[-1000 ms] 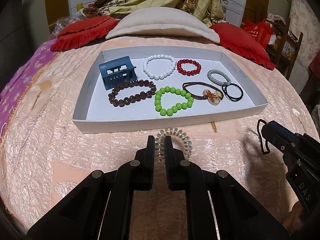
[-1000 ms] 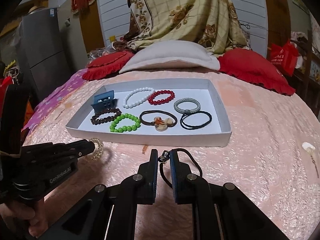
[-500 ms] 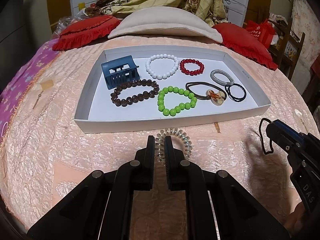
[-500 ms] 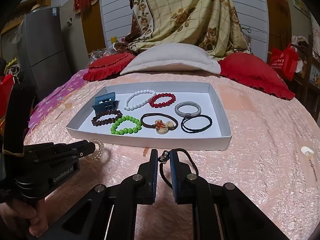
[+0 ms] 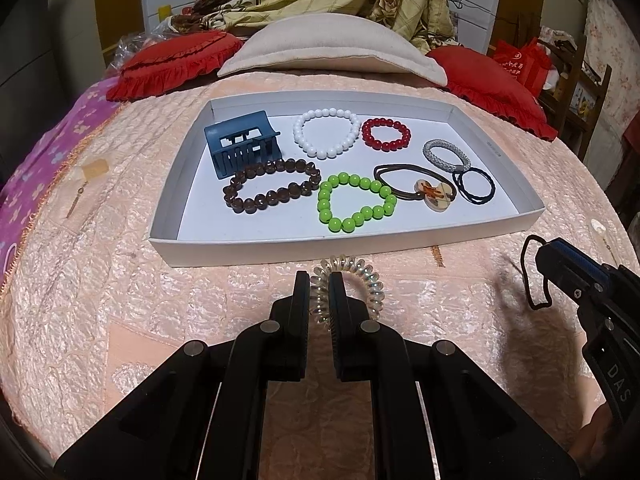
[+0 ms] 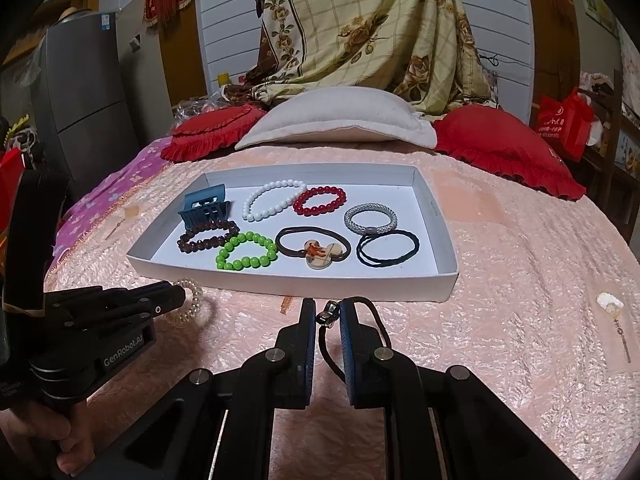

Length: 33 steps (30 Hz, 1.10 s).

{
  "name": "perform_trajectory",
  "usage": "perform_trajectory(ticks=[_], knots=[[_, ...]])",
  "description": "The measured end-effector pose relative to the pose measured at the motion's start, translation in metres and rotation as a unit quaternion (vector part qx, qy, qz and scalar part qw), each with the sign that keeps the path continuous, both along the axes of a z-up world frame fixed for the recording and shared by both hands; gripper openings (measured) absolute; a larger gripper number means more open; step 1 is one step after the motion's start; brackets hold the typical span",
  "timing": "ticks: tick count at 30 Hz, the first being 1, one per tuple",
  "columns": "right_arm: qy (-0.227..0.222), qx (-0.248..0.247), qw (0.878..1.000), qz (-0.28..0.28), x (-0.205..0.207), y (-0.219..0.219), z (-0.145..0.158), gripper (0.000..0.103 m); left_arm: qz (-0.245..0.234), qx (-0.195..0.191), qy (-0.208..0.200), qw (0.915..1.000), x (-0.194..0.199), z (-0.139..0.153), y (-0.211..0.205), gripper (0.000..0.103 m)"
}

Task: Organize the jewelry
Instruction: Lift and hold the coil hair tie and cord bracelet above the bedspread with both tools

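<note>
A: What's the setting?
B: A bed with a pink quilted bedspread [image 5: 120,280]; a white tray [image 5: 168,208] of bracelets lies mid-bed.
A: The left gripper [image 5: 319,280]?
B: Clamped on a clear spiral hair tie [image 5: 360,276], just before the tray's near edge.
A: The right gripper [image 6: 327,308]?
B: Pinched on a dark hair tie [image 6: 380,328] with a metal charm, near the tray's near right corner.

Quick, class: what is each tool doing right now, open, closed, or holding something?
Left tool: closed on the clear spiral hair tie.
Right tool: closed on the thin black hair band.
</note>
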State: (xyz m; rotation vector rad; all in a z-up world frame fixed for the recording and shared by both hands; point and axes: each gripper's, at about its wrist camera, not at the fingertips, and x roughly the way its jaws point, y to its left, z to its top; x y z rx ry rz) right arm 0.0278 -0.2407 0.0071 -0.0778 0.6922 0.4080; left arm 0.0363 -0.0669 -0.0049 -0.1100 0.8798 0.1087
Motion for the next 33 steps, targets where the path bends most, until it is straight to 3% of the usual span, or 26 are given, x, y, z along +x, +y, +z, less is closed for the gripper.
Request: perform_trajectory(ticks=[33], knots=[[-0.008, -0.012, 1.000, 0.012, -0.0050, 0.0074, 0.0005, 0.011, 0.006, 0.001, 0.001, 1.0000, 0.0007, -0.0010, 0.0013, 0.008]])
